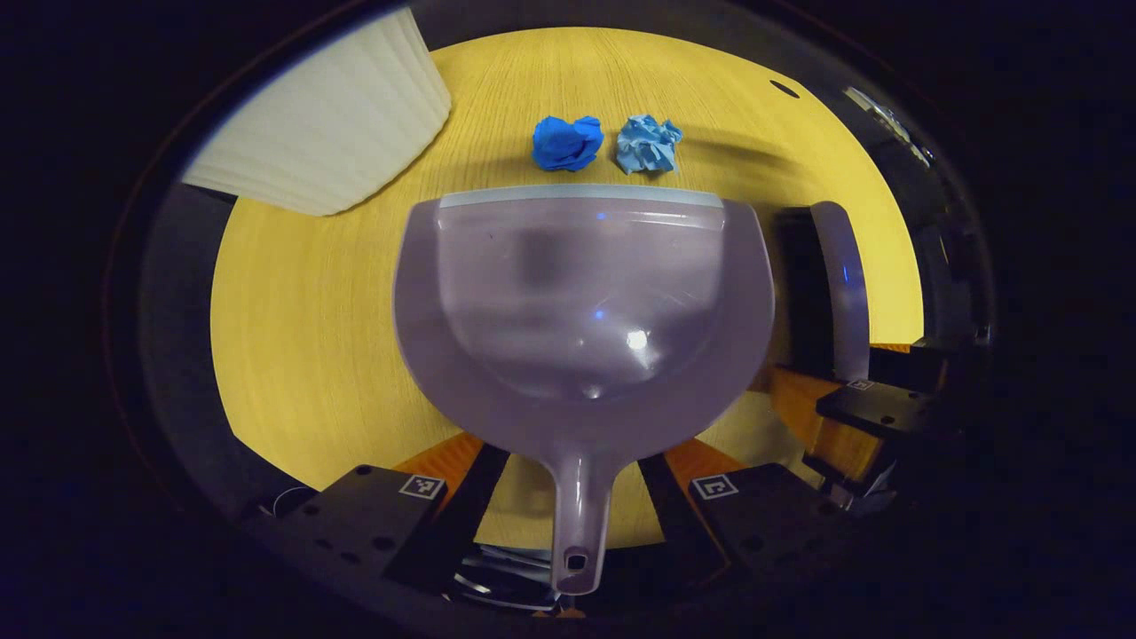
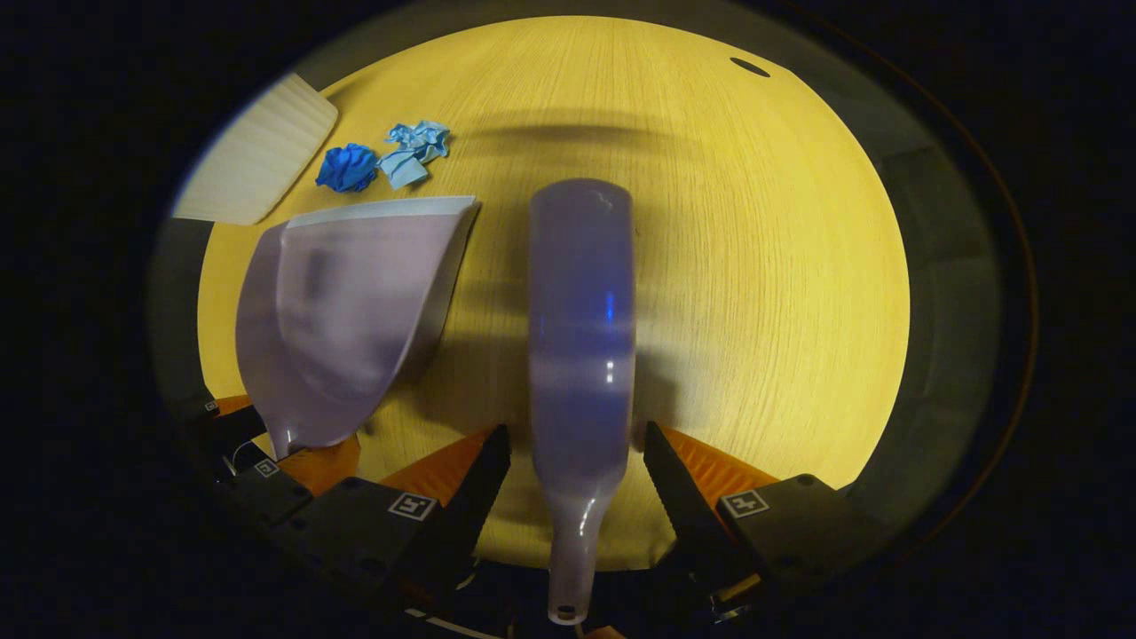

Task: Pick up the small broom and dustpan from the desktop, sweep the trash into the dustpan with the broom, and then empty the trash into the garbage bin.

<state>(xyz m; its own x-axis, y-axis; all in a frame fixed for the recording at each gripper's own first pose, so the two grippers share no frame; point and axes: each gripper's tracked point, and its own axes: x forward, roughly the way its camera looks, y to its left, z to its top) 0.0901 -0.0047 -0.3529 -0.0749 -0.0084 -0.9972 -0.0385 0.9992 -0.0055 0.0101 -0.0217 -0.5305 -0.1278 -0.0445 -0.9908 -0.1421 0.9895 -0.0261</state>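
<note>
Left gripper (image 1: 577, 484) spread wide, fingers (image 1: 466, 510) on either side of the dustpan (image 1: 581, 328) handle but clear of it, so nothing clamped. Handle running straight back between them toward the camera, pan lying flat on the yellow wooden desktop (image 1: 302, 337) with its pale front lip pointing away. Just past that lip, two bits of trash side by side: a dark blue crumpled wad (image 1: 568, 142) and a light blue crumpled wad (image 1: 649, 144), close to the lip but not touching it. White ribbed bin (image 1: 328, 115) off at the upper left corner of the desk.

Right gripper (image 2: 577, 479) same deal, wide apart, fingers (image 2: 475, 488) flanking the neck of the small broom (image 2: 581, 337) with a gap on both sides. Broom lying lengthwise on the desktop (image 2: 754, 266), narrow handle end back between the fingers. Also visible from the left gripper view, off to the right of the pan (image 1: 839, 284).

From the right gripper view: dustpan (image 2: 346, 311) to the left of the broom, near but apart, left gripper (image 2: 266, 466) at its handle. Both wads (image 2: 348, 168) (image 2: 413, 151) beyond the pan's lip, bin (image 2: 262, 160) farther left.
</note>
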